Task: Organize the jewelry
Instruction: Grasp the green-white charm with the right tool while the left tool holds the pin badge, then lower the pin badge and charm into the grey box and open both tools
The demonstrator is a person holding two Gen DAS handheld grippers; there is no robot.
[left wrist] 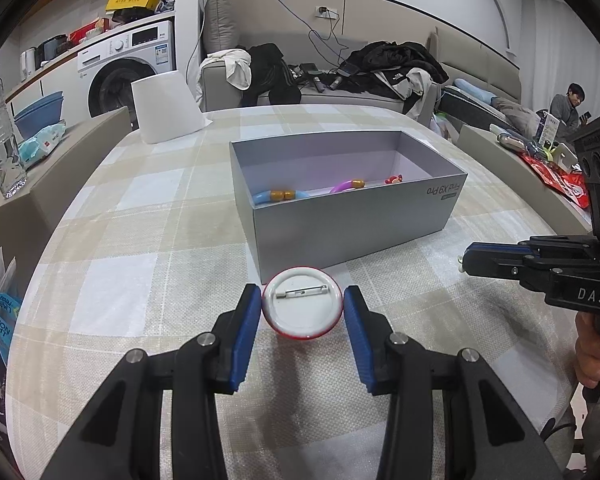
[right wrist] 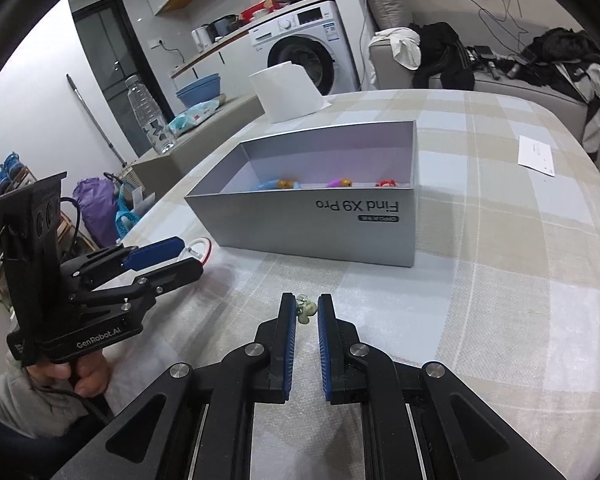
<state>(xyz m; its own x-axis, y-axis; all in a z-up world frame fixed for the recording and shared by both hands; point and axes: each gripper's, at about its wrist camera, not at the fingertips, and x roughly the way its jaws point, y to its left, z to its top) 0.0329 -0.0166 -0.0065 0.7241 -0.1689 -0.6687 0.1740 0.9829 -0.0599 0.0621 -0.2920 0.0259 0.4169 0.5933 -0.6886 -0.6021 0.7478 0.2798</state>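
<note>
A round pin badge (left wrist: 302,302), white back with a red rim, lies between the blue pads of my left gripper (left wrist: 302,300); the jaws touch or nearly touch its sides. The badge also shows in the right wrist view (right wrist: 199,249). A grey open box (left wrist: 352,216) marked "Find X9 Pro" holds a blue bracelet (left wrist: 282,195), a purple bracelet (left wrist: 346,186) and a small red piece (left wrist: 394,179). My right gripper (right wrist: 306,308) has its jaws narrowly apart around a small pale green charm (right wrist: 306,310) on the cloth.
A checked cloth covers the table (right wrist: 500,260). A white paper roll (left wrist: 166,106) stands at the far edge. A white slip of paper (right wrist: 537,155) lies at the right. A water bottle (right wrist: 150,114) stands on a side ledge. A sofa with clothes sits behind.
</note>
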